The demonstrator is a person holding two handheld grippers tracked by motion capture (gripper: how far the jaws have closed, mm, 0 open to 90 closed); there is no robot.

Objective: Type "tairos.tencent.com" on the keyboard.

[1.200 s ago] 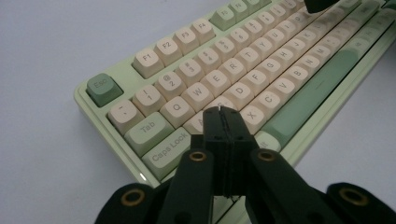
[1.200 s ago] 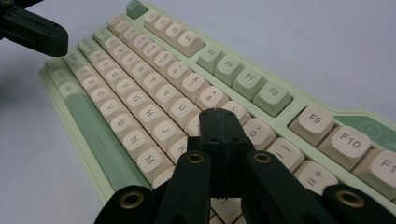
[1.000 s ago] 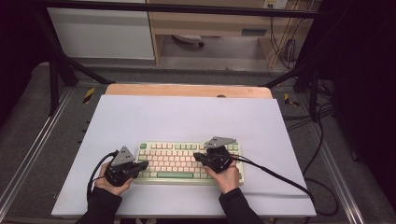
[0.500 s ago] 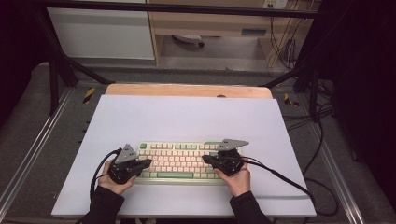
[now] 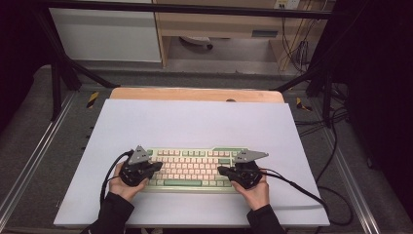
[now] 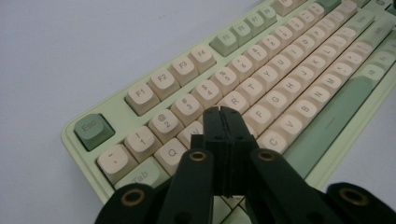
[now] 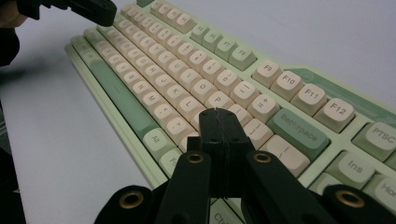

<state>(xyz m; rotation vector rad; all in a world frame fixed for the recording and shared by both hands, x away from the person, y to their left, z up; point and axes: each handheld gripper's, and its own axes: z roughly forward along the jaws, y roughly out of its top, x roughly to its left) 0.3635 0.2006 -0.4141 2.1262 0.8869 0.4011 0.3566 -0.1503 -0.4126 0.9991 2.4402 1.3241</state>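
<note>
Holding both grippers over the keyboard point(image 5: 191, 168), you have each pair of jaws pressed together with nothing between them. The keyboard lies flat on the white mat point(image 5: 195, 122), toward its 6 o'clock edge in the high view, with its long axis running from 9 to 3 o'clock and the green space bar point(image 5: 182, 183) along the side nearest you. Your left gripper point(image 5: 156, 166) sits over the keyboard's 9 o'clock end, its closed tips above the keys near W and E. Your right gripper point(image 5: 220, 170) sits toward the 3 o'clock end, its tips above the keys beside P.
</note>
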